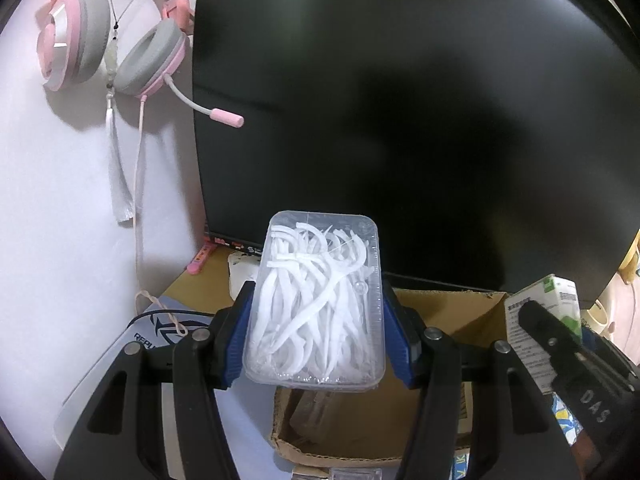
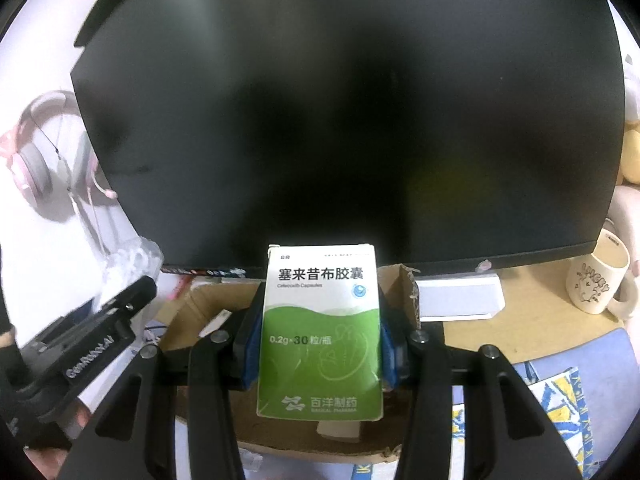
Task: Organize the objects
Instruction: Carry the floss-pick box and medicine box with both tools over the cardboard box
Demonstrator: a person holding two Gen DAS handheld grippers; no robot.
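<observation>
Clear floss box [image 1: 316,304], left claw [image 1: 316,332]

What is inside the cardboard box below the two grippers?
In the left wrist view the cardboard box shows one pale, flattish item on its floor. The clear floss pick case in the left gripper covers much of the inside. The medicine box hides most in the right view.

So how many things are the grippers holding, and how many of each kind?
Clear box of floss picks: 1, in the left gripper
Green and white medicine box: 1, in the right gripper
Total: 2
</observation>
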